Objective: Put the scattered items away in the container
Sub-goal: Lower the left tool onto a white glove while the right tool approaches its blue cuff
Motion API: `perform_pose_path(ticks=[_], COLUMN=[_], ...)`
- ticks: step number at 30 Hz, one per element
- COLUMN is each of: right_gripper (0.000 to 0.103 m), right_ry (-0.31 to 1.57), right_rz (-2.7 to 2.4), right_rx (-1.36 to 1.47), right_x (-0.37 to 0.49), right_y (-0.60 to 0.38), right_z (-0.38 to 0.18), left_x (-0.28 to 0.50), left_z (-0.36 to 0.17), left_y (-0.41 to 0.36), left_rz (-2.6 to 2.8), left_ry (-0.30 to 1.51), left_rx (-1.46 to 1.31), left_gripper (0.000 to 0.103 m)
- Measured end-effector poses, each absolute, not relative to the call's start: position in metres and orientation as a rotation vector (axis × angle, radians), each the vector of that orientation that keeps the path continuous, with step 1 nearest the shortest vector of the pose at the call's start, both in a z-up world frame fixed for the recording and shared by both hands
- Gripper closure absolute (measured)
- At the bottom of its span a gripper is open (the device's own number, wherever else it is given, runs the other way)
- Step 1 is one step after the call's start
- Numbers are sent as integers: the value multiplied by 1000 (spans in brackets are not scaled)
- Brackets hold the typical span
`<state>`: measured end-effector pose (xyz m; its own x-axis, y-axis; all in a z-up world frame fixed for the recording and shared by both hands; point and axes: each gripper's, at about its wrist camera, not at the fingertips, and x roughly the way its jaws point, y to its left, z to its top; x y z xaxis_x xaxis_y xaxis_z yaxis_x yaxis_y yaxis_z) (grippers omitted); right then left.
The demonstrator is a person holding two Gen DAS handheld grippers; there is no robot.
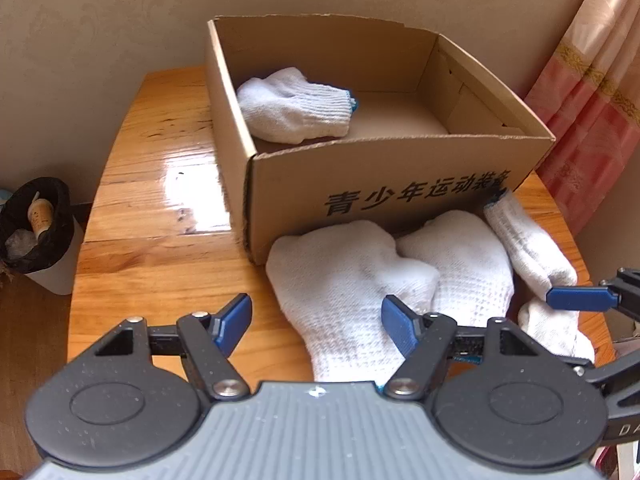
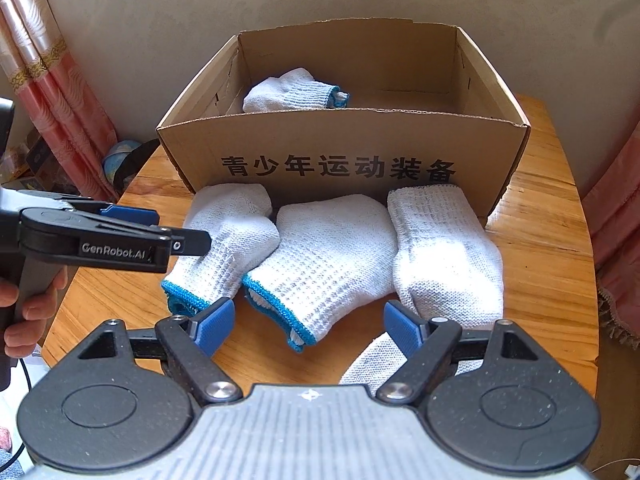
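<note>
The left gripper [image 1: 316, 320] is spread wide over a white glove [image 1: 348, 280] on the wooden table [image 1: 160, 200]. More gloves [image 2: 332, 248] lie against the cardboard box [image 2: 340, 148] – one glove [image 2: 292, 90] inside. The right gripper [image 2: 308, 326] gapes empty above them.

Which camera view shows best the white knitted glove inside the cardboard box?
The left wrist view: the white knitted glove lies almost wholly visible inside the brown cardboard box. In the right wrist view the box's front wall hides its lower part.
</note>
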<state>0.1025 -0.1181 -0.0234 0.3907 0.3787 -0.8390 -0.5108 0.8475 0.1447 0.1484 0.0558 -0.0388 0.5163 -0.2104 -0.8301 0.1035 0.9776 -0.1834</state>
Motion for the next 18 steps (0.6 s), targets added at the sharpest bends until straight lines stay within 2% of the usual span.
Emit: perform_pose_path(ticks=[18], right_gripper=[15], right_ry=[981], right_rz=[657], right_rx=[-153], right_x=[101], right_y=[-116], right_z=[-17], left_x=[174], left_z=[-47], left_y=[45], left_rz=[-189], left_ry=[1004], left_rx=[-190], left_gripper=[30])
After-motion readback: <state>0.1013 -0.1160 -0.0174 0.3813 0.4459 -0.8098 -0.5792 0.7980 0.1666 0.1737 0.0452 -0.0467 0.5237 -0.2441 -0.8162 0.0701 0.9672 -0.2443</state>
